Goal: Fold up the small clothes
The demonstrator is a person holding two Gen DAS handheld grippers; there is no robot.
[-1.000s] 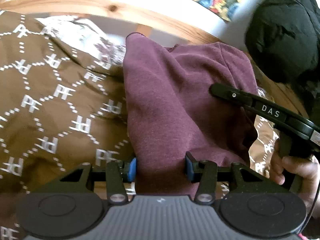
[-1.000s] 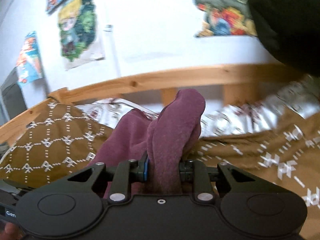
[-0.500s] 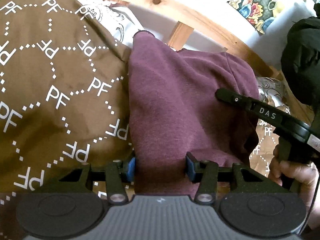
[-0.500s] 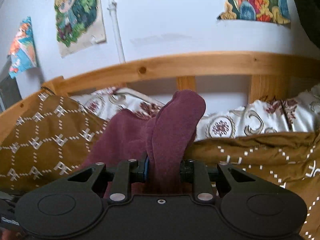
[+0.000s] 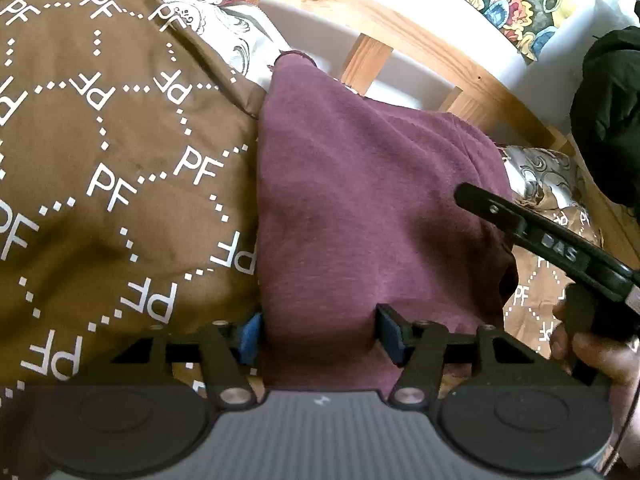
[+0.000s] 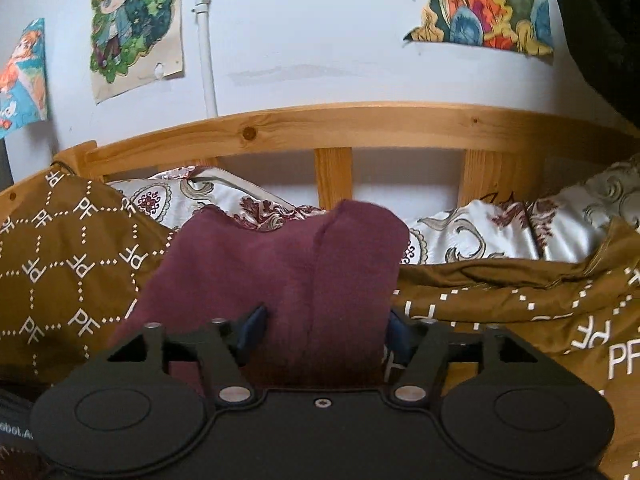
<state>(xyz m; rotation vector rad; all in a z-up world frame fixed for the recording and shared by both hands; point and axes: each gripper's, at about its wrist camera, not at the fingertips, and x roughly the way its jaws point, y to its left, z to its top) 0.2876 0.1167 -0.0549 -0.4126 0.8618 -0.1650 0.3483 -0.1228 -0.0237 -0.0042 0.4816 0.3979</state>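
**Mia:** How far along is the folding?

**Ben:** It looks like one fold is just done. The purple cloth (image 5: pixel 360 208) lies doubled over on the brown blanket (image 5: pixel 100 184), right in front of both tools. More folds may still be left, and smoothing too.

**Mia:** Is the left gripper (image 5: pixel 318 334) holding it?

**Ben:** No. Its jaws have just been opening. The near edge of the cloth lies between them, but the blue pads (image 5: pixel 249 334) are not squeezing it.

**Mia:** And the right gripper (image 6: pixel 322 334)?

**Ben:** The same. Its jaws have just been opening wide. A fat fold of the cloth (image 6: pixel 304 280) stands up between them, loose.

**Mia:** What does the cloth look like?

**Ben:** Soft and thick, dark purple all over. It is lumpy on the right gripper's side, with a rounded hump. Its far corner points up toward the wooden bed rail (image 5: pixel 400 32). The far edges are not lined up neatly.
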